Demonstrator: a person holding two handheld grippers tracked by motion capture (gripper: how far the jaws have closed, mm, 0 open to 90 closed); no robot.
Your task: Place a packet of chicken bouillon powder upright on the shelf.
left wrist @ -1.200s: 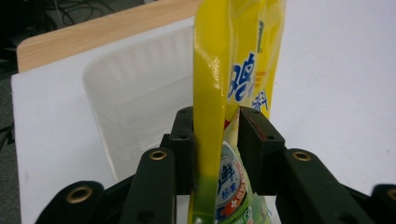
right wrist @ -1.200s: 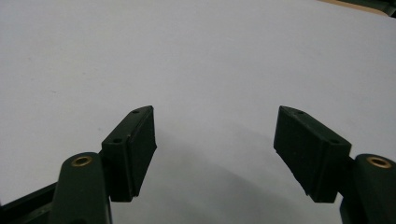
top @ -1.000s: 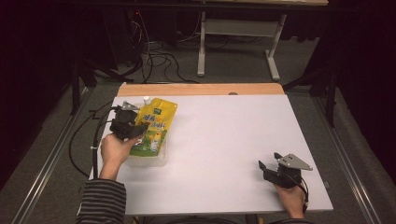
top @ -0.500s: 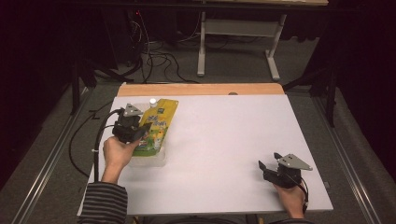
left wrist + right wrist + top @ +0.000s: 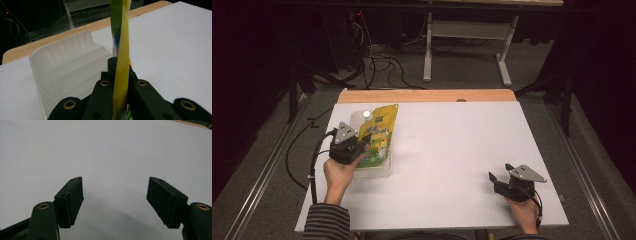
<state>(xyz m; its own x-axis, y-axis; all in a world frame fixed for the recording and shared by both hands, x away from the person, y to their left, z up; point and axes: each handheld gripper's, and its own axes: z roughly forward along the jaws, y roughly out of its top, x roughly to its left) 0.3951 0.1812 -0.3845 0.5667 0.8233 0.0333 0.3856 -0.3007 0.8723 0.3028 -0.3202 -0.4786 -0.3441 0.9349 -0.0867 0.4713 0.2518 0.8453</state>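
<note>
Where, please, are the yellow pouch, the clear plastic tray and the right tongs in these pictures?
yellow pouch [image 5: 381, 131]: high view, on its printed front face.
clear plastic tray [image 5: 67, 65]: left gripper view, on its ribbed inner wall.
right tongs [image 5: 115, 202]: right gripper view, midway between the open tips.

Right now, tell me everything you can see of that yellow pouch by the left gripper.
The yellow pouch is a flat, glossy, flexible packet, yellow with green at its far end and small printed pictures too small to read. It lies over a clear ribbed plastic tray near the left edge of the white table. The left gripper is shut on its near edge, where it shows edge-on as a thin yellow strip rising between the black jaws. Nothing else touches it.
</note>
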